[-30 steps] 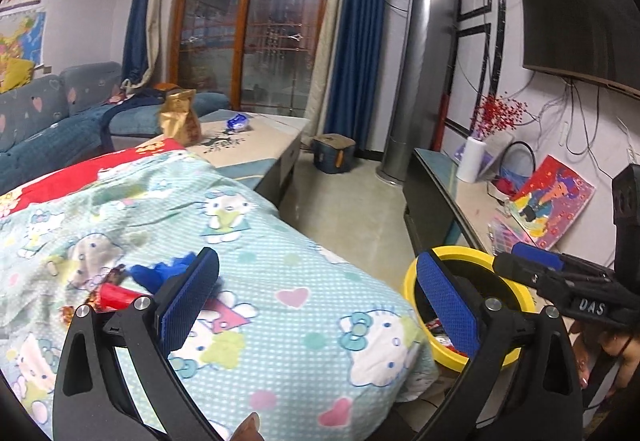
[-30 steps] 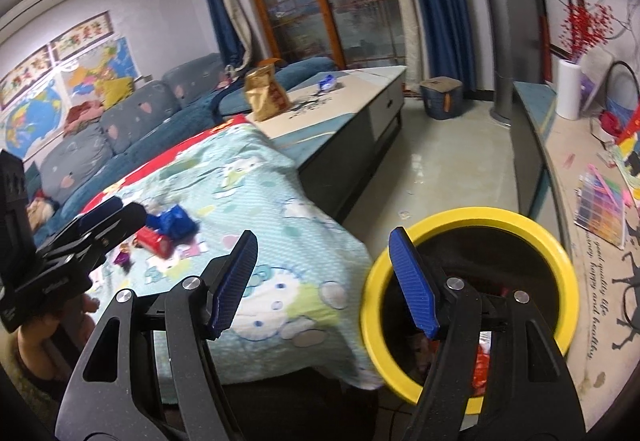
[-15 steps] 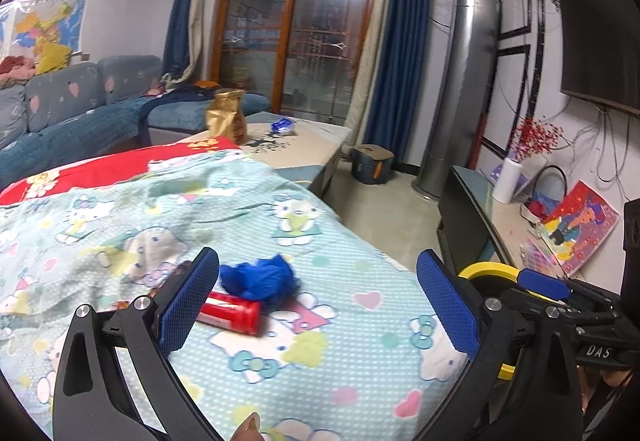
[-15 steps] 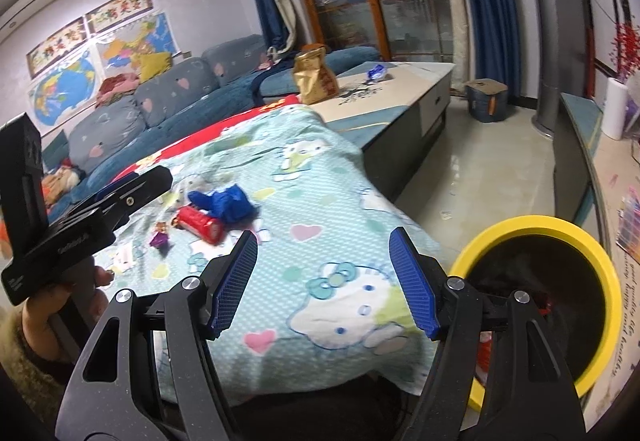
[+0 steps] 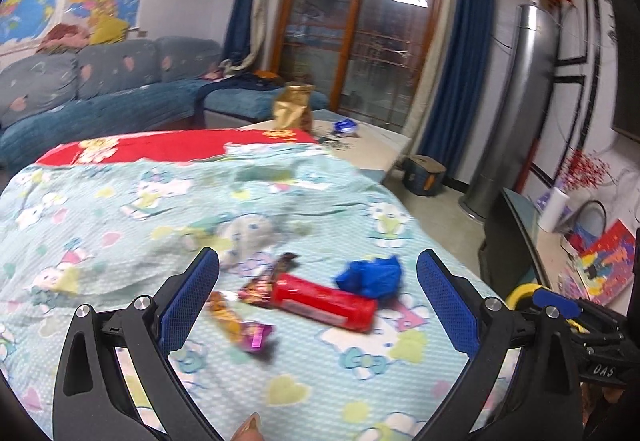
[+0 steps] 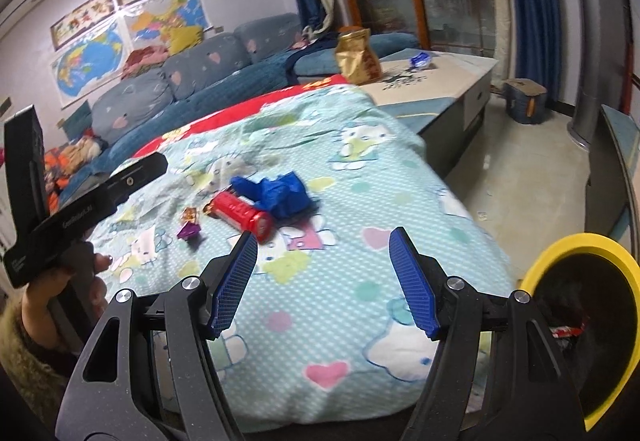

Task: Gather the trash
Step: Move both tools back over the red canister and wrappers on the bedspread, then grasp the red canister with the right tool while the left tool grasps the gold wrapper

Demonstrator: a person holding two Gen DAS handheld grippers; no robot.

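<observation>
Trash: red can (image 5: pixel 325 301) between left tongs (image 5: pixel 318 291) | both wide, empty | right tongs (image 6: pixel 323 281) short of it

A can (image 6: pixel 241 216) lies on the blanket (image 6: pixel 360 181) between crumpled plastic (image 6: pixel 280 191) and wrappers (image 6: pixel 189 225), with the bin (image 6: pixel 576 253) beside the table edge

"das" on right hand-held gripper (image 5: pixel 556 307); lettering on left hand-held gripper (image 6: pixel 160 161) body unreadable.

I'm in a home living room: blue sofa (image 5: pixel 100 89), wall maps (image 6: pixel 132 41), curtained glass doors (image 5: pixel 360 41), coffee table (image 6: pixel 440 81), cartoon-print blanket (image 5: pixel 160 209) spread in front.
</observation>
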